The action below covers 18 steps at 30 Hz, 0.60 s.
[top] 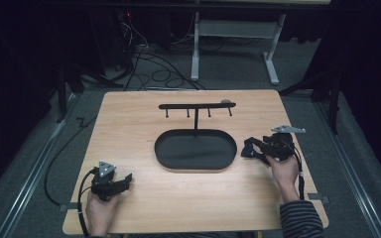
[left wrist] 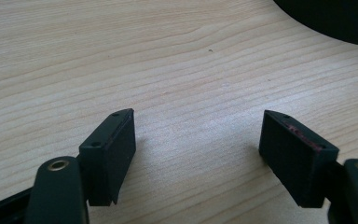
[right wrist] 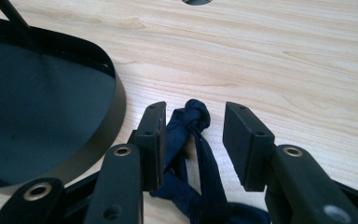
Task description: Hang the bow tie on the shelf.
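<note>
A dark blue knotted fabric band [right wrist: 189, 133] sits between the jaws of my right gripper [right wrist: 193, 114]. It rests against the left jaw, and a gap shows between it and the right jaw, so the jaws stand open. This gripper [top: 248, 148] hovers just right of the black oval tray [top: 193, 151], with the band [top: 250, 147] dark at its tip. My left gripper [top: 125, 179] rests near the table's front left corner. Its jaws [left wrist: 198, 133] are open over bare wood with nothing between them.
A black bar with several hooks [top: 197, 105] stands on a post rising from the tray's back edge. A small grey disc [top: 225, 101] lies on the table behind the bar's right end. The tray's wall [right wrist: 114, 107] is close to my right gripper's left jaw.
</note>
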Tool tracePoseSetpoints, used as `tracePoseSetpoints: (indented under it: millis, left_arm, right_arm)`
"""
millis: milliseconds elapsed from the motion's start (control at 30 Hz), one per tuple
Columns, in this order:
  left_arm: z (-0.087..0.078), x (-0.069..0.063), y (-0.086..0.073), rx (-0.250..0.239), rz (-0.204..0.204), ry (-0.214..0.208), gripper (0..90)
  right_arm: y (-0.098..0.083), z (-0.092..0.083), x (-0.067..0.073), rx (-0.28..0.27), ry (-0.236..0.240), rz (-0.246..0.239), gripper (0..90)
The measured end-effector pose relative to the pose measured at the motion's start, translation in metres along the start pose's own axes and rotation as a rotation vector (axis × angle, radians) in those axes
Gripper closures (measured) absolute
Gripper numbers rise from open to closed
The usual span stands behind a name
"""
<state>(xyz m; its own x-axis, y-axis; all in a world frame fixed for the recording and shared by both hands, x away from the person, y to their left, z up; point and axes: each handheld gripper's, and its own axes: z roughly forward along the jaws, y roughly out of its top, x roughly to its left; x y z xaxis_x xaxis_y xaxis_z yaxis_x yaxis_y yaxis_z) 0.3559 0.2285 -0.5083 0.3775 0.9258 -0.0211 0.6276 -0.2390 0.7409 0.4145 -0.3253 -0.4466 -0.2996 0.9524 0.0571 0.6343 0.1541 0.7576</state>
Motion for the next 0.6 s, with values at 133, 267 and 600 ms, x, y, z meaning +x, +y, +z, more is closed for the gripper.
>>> tracePoseSetpoints:
  millis: [133,267,600]
  left_arm:
    - [0.0,0.0,0.0,0.0,0.0,0.0,27.5]
    - [0.0,0.0,0.0,0.0,0.0,0.0,27.6]
    - [0.0,0.0,0.0,0.0,0.0,0.0,27.6]
  right_arm:
    - [0.002,0.008,-0.001,0.021,-0.001,0.005,61.7]
    - [0.001,0.016,-0.003,0.037,-0.001,0.01,61.8]
    - [-0.003,0.031,-0.008,0.079,0.006,0.037,65.9]
